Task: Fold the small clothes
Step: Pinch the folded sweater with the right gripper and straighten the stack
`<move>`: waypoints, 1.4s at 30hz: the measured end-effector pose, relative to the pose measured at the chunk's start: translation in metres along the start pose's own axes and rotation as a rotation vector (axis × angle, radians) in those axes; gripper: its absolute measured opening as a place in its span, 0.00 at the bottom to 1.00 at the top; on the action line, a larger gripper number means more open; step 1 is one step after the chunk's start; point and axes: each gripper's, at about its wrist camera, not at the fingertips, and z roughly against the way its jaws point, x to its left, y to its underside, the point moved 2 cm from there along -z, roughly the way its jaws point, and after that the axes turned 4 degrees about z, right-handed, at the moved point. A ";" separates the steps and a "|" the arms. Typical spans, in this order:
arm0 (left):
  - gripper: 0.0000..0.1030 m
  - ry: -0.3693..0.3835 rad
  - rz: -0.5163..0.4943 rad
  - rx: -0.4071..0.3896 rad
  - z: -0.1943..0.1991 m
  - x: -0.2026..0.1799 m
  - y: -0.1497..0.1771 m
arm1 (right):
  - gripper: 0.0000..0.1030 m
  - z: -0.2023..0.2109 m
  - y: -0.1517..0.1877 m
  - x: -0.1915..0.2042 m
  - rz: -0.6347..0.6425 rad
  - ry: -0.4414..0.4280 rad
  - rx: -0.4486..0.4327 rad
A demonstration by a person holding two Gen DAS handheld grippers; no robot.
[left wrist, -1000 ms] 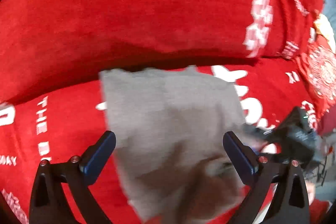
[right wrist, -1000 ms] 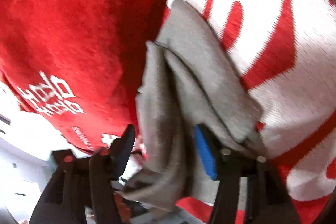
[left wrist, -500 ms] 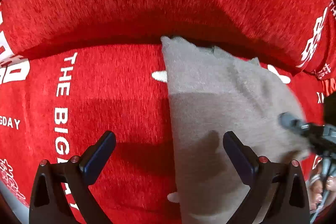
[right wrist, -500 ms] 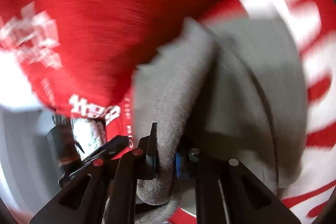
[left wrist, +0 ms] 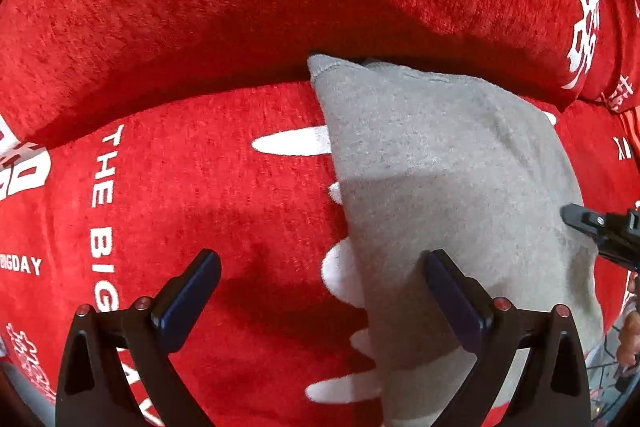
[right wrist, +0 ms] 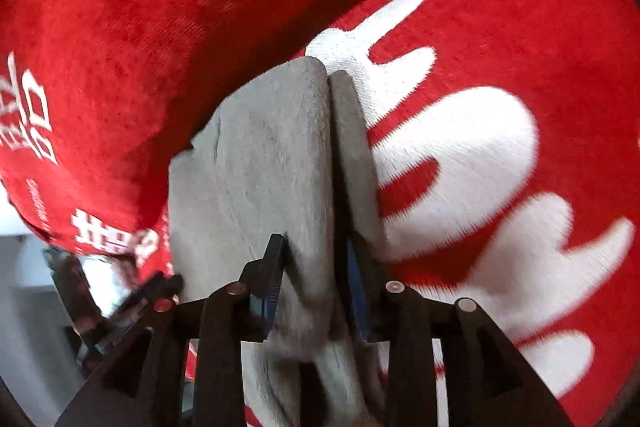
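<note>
Folded grey garment (left wrist: pixel 440 167) lies on red printed blanket (left wrist: pixel 180 187).

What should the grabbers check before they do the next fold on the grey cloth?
1. Left gripper open and empty: ok.
2. Left gripper over the edge of the grey cloth: ok, one finger is above the cloth, the other above the red blanket.
3. Cloth between the jaws of the right gripper: ok, but the jaws are opening.
4. Cloth resting on the blanket: ok.
5. Cloth edges lined up: cannot tell, the near end is hidden.
</note>
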 end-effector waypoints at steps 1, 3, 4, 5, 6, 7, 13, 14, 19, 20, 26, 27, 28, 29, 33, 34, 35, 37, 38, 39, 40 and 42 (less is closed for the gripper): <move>0.99 -0.004 -0.006 0.000 0.003 0.002 0.000 | 0.33 0.007 0.006 -0.001 0.010 -0.006 -0.007; 0.99 -0.003 -0.020 -0.003 0.011 0.005 0.003 | 0.33 0.022 0.018 0.003 0.035 -0.024 -0.017; 0.99 0.006 -0.025 -0.001 0.013 0.005 0.004 | 0.33 0.028 0.027 0.006 0.052 -0.024 -0.014; 0.99 0.014 -0.031 0.004 0.015 0.005 0.006 | 0.33 0.030 0.033 0.011 0.061 -0.022 -0.009; 0.99 0.017 -0.046 0.017 0.015 0.001 0.010 | 0.33 0.032 0.039 0.012 0.067 -0.018 0.004; 0.99 0.012 -0.060 0.028 0.014 -0.003 0.012 | 0.33 0.030 0.047 0.012 0.074 -0.004 0.025; 1.00 0.044 -0.005 0.059 0.003 0.008 0.041 | 0.16 0.005 0.078 -0.019 0.067 0.120 0.107; 1.00 0.059 0.012 0.072 0.000 0.011 0.042 | 0.16 0.004 0.080 -0.025 0.041 0.096 0.099; 1.00 0.016 -0.029 0.073 0.008 0.012 0.050 | 0.17 0.008 0.086 -0.022 0.035 0.104 0.085; 1.00 0.004 -0.039 0.076 0.009 0.012 0.051 | 0.17 0.007 0.086 -0.019 0.041 0.115 0.089; 1.00 -0.124 -0.097 0.110 0.001 0.010 0.065 | 0.20 0.011 0.083 -0.011 0.029 0.160 0.096; 1.00 -0.164 -0.123 0.133 -0.003 0.009 0.069 | 0.20 0.011 0.083 -0.009 0.027 0.164 0.092; 1.00 -0.166 -0.128 0.145 -0.005 0.008 0.073 | 0.20 0.014 0.082 -0.008 0.028 0.166 0.085; 1.00 -0.143 -0.115 0.146 -0.002 0.010 0.075 | 0.20 0.018 0.082 -0.006 0.032 0.170 0.075; 1.00 -0.098 -0.050 0.131 0.008 0.013 0.073 | 0.25 0.032 0.074 0.001 0.039 0.178 0.019; 1.00 -0.095 -0.041 0.131 0.009 0.014 0.072 | 0.25 0.034 0.072 0.001 0.031 0.169 0.010; 1.00 -0.089 -0.030 0.133 0.010 0.015 0.070 | 0.25 0.036 0.069 0.001 0.022 0.162 0.004; 1.00 -0.079 -0.007 0.133 0.010 0.017 0.060 | 0.34 0.038 0.063 0.000 0.006 0.151 -0.006; 1.00 -0.078 0.000 0.129 0.011 0.016 0.057 | 0.42 0.039 0.060 0.000 0.003 0.148 -0.011; 1.00 -0.079 0.002 0.124 0.013 0.018 0.052 | 0.45 0.039 0.056 0.001 0.006 0.146 -0.017; 1.00 -0.080 0.003 0.119 0.014 0.017 0.048 | 0.46 0.039 0.053 0.002 0.011 0.144 -0.016; 1.00 -0.080 0.004 0.110 0.016 0.015 0.040 | 0.51 0.035 0.049 0.004 0.016 0.135 -0.009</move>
